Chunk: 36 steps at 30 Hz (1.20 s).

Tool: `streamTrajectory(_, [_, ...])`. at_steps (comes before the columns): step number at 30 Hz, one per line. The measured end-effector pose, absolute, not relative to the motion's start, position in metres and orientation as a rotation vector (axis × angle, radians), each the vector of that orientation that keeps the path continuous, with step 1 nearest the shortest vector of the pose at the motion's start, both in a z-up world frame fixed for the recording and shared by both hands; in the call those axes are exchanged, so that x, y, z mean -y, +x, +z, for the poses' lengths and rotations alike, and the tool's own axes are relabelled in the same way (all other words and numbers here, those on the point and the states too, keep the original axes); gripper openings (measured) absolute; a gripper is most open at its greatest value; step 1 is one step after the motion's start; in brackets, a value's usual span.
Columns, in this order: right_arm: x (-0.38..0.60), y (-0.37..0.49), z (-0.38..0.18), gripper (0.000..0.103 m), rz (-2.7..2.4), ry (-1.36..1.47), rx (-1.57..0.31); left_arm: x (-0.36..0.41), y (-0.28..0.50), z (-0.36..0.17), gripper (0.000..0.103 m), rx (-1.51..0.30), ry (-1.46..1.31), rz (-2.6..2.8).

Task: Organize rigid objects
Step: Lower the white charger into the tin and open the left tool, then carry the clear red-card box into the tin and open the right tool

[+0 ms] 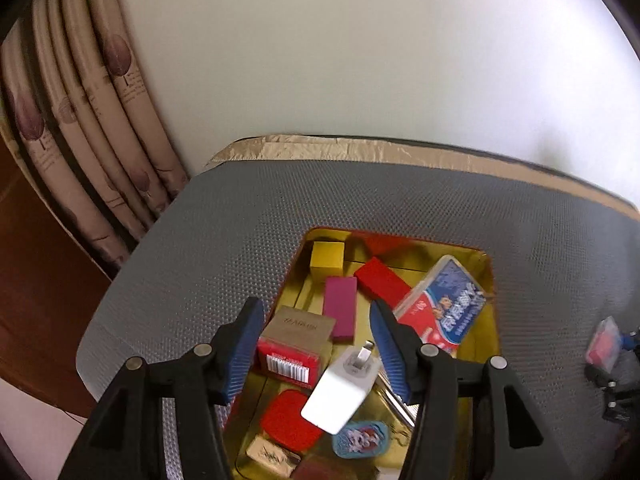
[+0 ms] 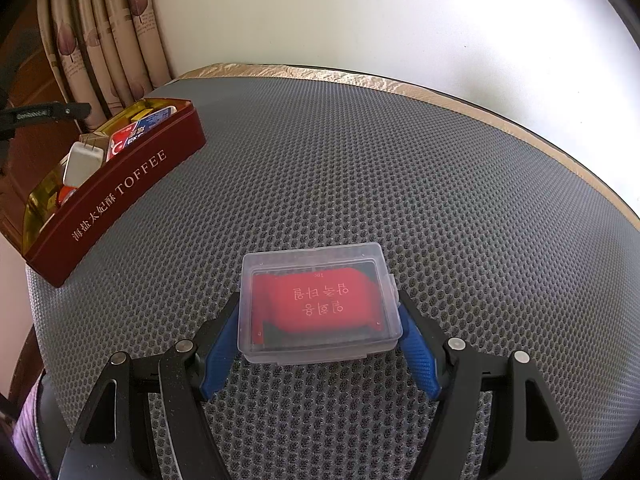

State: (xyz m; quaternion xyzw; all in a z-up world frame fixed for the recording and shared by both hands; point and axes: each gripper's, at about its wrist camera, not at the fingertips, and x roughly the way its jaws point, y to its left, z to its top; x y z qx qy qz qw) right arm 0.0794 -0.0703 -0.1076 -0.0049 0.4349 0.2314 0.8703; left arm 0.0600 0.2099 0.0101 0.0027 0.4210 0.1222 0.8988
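My left gripper [image 1: 318,312] is open above the red toffee tin [image 1: 490,276], whose gold inside holds several things. A white plug charger [image 1: 340,392] lies tilted in the tin just below the fingers, free of them. Around it are a yellow block [image 1: 327,260], a red block [image 1: 382,280], a magenta block [image 1: 340,308], a card pack [image 1: 444,312] and a small red box [image 1: 290,362]. My right gripper [image 2: 318,312] has its blue fingers against both sides of a clear plastic case [image 2: 320,306] with a red insert, resting on the grey mat [image 2: 400,180].
The tin [image 2: 120,184] stands at the mat's left in the right wrist view, with the left gripper's arm [image 2: 44,114] over it. The clear case and right gripper show at far right in the left wrist view [image 1: 604,344]. Curtains [image 1: 80,128] hang at the left, a white wall behind.
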Motion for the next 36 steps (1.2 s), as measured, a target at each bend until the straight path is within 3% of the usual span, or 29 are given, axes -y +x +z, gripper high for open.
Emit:
streamTrajectory(10, [0.075, 0.080, -0.106, 0.070, 0.494, -0.003, -0.918, -0.208, -0.033, 0.028, 0.057, -0.829, -0.183, 0.243])
streamTrajectory(19, [0.071, 0.064, -0.077, 0.069, 0.530, 0.075, -0.910, -0.222, -0.085, 0.013, 0.057, -0.860, -0.277, 0.303])
streamTrajectory(27, [-0.013, 0.051, -0.003, 0.069, 0.757, 0.065, -0.824, -0.242, -0.096, 0.009, 0.067, -0.852, -0.333, 0.340])
streamTrajectory(31, [-0.057, 0.059, 0.007, 0.069, 0.837, 0.084, -0.828, -0.246, -0.094, 0.008, 0.068, -0.879, -0.350, 0.342])
streamTrajectory(36, [-0.109, 0.061, -0.003, 0.069, 0.880, 0.044, -0.830, -0.243, -0.106, 0.016, 0.068, -0.755, -0.335, 0.311])
